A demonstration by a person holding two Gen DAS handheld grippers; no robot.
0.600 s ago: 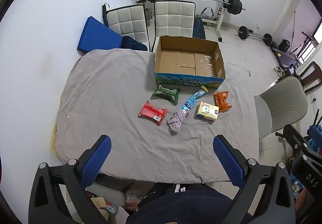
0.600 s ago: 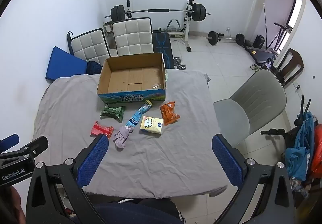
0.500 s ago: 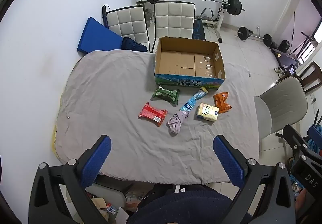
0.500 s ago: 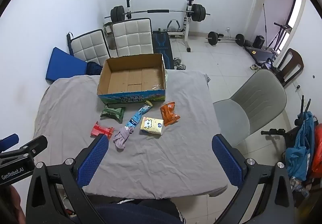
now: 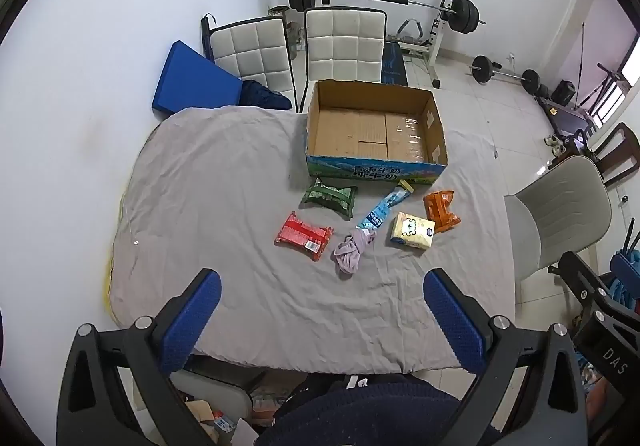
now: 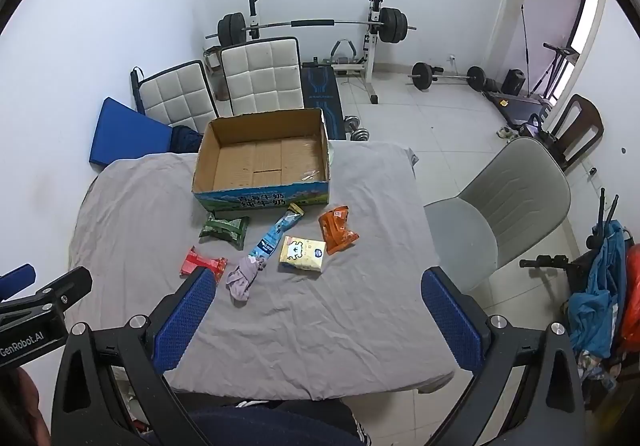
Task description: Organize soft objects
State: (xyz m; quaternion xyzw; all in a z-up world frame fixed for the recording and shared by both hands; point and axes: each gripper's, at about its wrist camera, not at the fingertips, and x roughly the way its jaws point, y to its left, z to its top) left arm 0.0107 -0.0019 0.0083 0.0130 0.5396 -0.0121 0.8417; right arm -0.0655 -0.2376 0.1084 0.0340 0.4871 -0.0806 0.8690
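Note:
Soft items lie on the grey-covered table [image 5: 224,181] in front of an open, empty cardboard box [image 5: 374,133]: a green pack [image 5: 330,195], a red pack [image 5: 304,234], a blue tube pack [image 5: 384,207], a purple cloth [image 5: 352,252], a yellow tissue pack [image 5: 413,230] and an orange pack [image 5: 441,205]. The same box [image 6: 264,157], cloth [image 6: 244,276] and tissue pack [image 6: 302,254] show in the right wrist view. My left gripper [image 5: 322,320] and right gripper [image 6: 318,320] are both open and empty, held high above the table's near edge.
Two white padded chairs [image 5: 344,41] and a blue mat [image 5: 192,81] stand behind the table. A grey chair [image 6: 500,205] stands at its right side. A barbell rack [image 6: 312,25] and weights stand on the floor beyond.

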